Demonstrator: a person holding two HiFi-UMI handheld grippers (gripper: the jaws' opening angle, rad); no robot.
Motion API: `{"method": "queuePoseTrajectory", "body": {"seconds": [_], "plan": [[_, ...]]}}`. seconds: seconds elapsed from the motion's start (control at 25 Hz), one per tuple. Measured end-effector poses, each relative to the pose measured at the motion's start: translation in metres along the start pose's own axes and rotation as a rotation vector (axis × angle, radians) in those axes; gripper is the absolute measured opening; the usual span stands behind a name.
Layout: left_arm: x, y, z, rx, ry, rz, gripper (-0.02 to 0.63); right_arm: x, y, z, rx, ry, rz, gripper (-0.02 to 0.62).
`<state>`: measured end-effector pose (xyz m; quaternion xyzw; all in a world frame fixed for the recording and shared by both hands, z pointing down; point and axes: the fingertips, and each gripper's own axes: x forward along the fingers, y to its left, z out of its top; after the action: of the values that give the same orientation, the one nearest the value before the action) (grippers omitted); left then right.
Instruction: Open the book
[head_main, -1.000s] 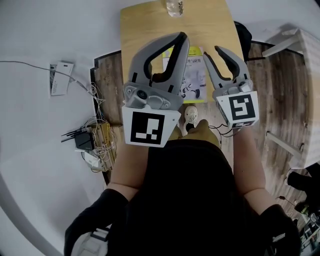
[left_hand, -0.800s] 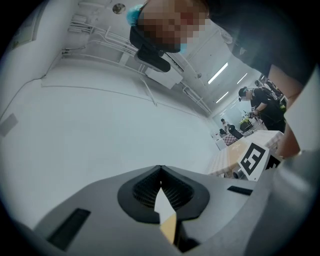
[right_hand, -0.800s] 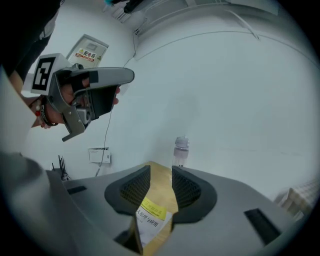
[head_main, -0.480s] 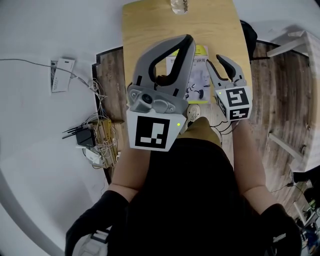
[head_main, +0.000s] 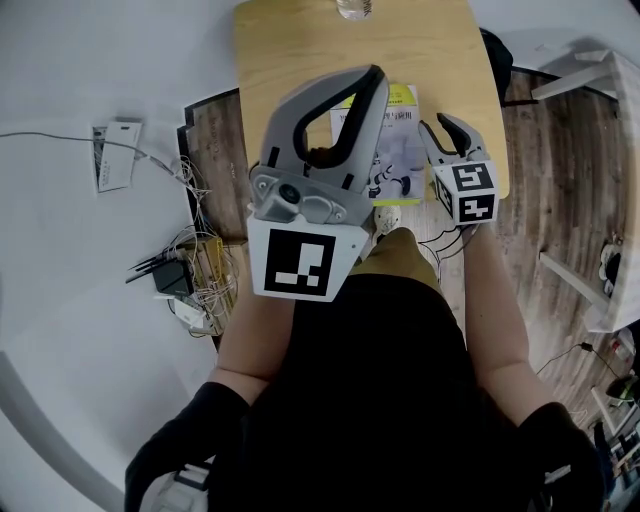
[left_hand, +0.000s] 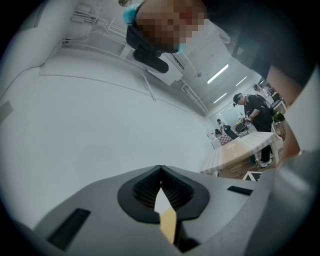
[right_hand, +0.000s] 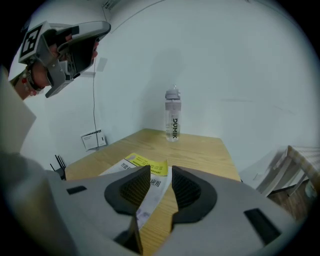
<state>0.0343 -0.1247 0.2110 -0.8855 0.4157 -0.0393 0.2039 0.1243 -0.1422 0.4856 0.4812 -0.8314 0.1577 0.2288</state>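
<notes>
The book (head_main: 402, 150), shut, with a white cover and a yellow band, lies flat on the wooden table (head_main: 290, 50). My right gripper (head_main: 434, 122) is low at the book's right near corner. Its jaws have just been opening and stand open, with nothing pressed between them. In the right gripper view the book (right_hand: 142, 164) lies just beyond that gripper (right_hand: 161, 172). My left gripper (head_main: 372, 72) is held high, close to the head camera, hiding the book's left part. It is shut and empty, and in its own view the left gripper (left_hand: 160, 167) faces a white wall.
A clear water bottle (head_main: 352, 8) (right_hand: 172, 115) stands at the table's far edge. Cables and a power strip (head_main: 185, 280) lie on the floor at the left, a white chair (head_main: 575, 75) at the right. People stand by a distant table (left_hand: 245, 150).
My right gripper has sunk toward the table and now looks smaller beside the book's right edge. The left gripper has barely moved.
</notes>
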Motion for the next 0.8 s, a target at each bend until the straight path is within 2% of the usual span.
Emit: {"method": "queuePoseTrajectory", "body": {"seconds": [0.44, 0.64, 0.8], "plan": [[-0.004, -0.003, -0.008, -0.019, 0.020, -0.011, 0.009, 0.032, -0.006, -0.030, 0.042, 0.060, 0.030, 0.143], [-0.006, -0.002, -0.015, -0.030, 0.038, -0.014, 0.009, 0.052, -0.009, -0.031, 0.014, 0.091, 0.050, 0.141], [-0.007, 0.001, -0.019, -0.032, 0.042, -0.008, 0.009, 0.066, -0.009, -0.035, 0.030, 0.115, 0.078, 0.138]]}}
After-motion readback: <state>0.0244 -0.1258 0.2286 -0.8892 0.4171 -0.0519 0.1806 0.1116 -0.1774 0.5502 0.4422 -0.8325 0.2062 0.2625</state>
